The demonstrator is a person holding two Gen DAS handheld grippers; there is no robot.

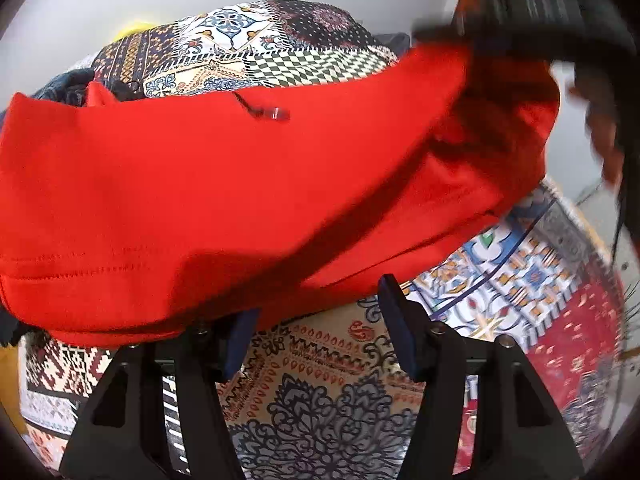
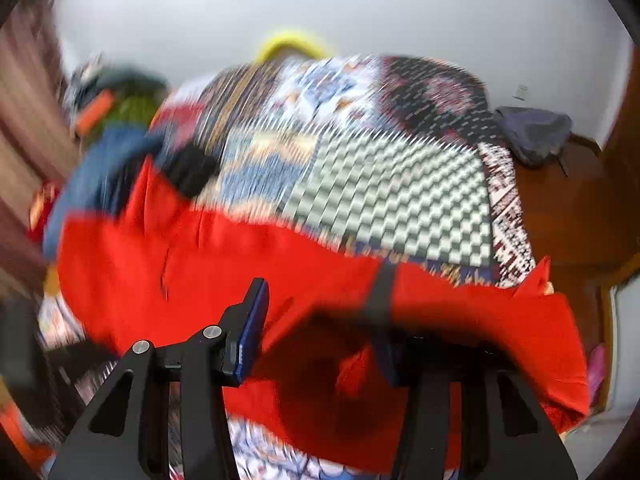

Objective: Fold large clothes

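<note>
A large red garment (image 1: 224, 200) lies spread over a patterned patchwork bedspread (image 1: 328, 392). In the left wrist view my left gripper (image 1: 316, 312) is open, its jaws wide apart at the garment's near hem, with the left finger's tip under the cloth's edge. The right gripper shows at the top right of that view (image 1: 532, 12), blurred, by the garment's far corner. In the right wrist view the red garment (image 2: 192, 280) fills the lower half. My right gripper (image 2: 320, 300) has its jaws apart, with red cloth draped over the right finger. The view is motion-blurred.
The bedspread (image 2: 392, 184) reaches back to a white wall (image 2: 360, 8). A pile of other clothes, blue and green (image 2: 116, 132), lies at the back left. A dark bag (image 2: 536, 132) rests on a wooden surface at the right.
</note>
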